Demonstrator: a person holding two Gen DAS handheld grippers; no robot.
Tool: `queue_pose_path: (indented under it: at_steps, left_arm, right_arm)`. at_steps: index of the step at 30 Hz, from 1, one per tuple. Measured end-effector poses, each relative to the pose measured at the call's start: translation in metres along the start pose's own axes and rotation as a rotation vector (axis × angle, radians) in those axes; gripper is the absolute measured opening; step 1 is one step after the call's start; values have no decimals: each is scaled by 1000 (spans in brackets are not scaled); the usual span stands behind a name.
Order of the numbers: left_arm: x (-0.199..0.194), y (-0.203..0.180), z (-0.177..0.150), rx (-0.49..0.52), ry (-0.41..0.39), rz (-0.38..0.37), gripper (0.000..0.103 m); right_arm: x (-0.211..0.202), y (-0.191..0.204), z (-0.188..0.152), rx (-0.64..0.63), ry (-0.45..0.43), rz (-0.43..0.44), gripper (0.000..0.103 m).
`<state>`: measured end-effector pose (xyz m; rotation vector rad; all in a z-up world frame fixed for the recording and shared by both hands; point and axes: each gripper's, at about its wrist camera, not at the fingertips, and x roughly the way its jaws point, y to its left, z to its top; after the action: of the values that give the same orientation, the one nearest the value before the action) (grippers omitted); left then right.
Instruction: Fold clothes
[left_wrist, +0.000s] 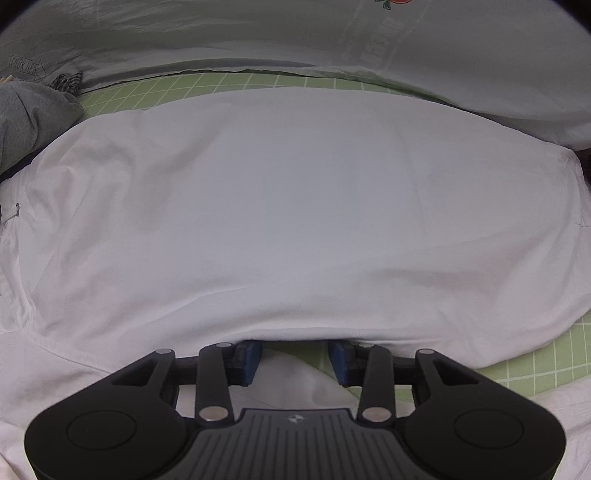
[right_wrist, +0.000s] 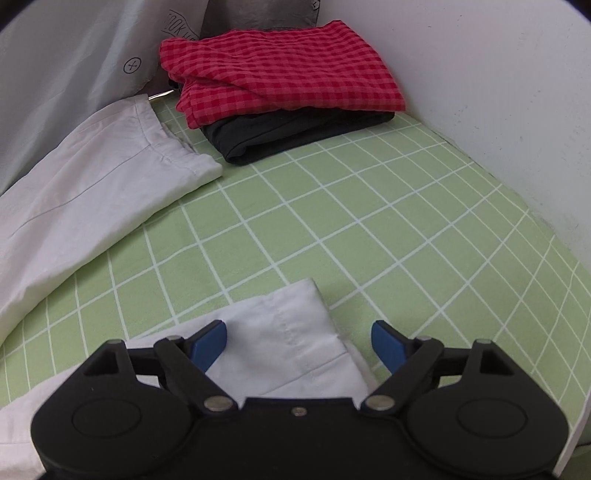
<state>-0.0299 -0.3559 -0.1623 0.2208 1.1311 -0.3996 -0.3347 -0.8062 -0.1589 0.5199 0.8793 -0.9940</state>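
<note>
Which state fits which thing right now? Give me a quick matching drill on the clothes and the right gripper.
Things:
1. red checked garment
2. black garment
3. white sleeve cuff
4. right gripper

States:
A. jaws open
B. folded, on top of the stack
C. lying between the blue fingers
D. folded, on the green grid mat

Pairs: 1-B, 2-D, 3-C, 4-A

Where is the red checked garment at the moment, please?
In the right wrist view, the red checked garment lies folded at the far end of the green grid mat, on top of a folded black garment, near the white wall.
</note>
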Motion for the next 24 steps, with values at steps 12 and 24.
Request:
queue_pose_path:
  at_steps: [12,24]
  left_arm:
    - [-28,6,-21,-65,-7,11,56]
    - [-28,14,-36,-119,21,31,69]
  right_arm:
    - [15,7,27,-116,-83,-24,20]
    - [18,28,69,-39,-178,-73,69]
